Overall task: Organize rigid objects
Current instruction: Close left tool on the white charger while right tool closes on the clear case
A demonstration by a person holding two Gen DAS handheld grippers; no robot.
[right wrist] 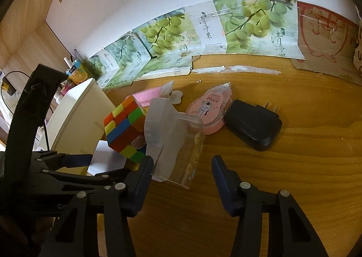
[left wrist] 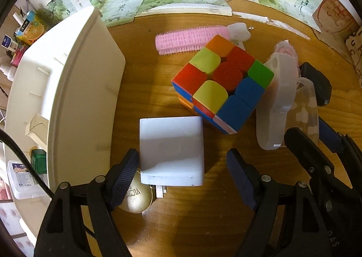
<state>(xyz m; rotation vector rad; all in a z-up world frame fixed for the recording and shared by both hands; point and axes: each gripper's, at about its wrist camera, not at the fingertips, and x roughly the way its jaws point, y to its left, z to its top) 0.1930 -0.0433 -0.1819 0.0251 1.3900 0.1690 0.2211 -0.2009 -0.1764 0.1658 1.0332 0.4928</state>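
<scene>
The left gripper point(left wrist: 183, 166) hung spread around the white charger point(left wrist: 171, 150), one pad touching its side, nothing pinched yet. The right gripper point(right wrist: 181, 175) was spread too, empty, near the clear case point(right wrist: 174, 141). Cube point(left wrist: 222, 82), pink roller point(left wrist: 187, 38), tape dispenser point(right wrist: 209, 109) and black plug point(right wrist: 252, 129) lay loose on the table point(left wrist: 185, 216) beside the white bin point(left wrist: 74, 89); sorting seemed barely begun.
</scene>
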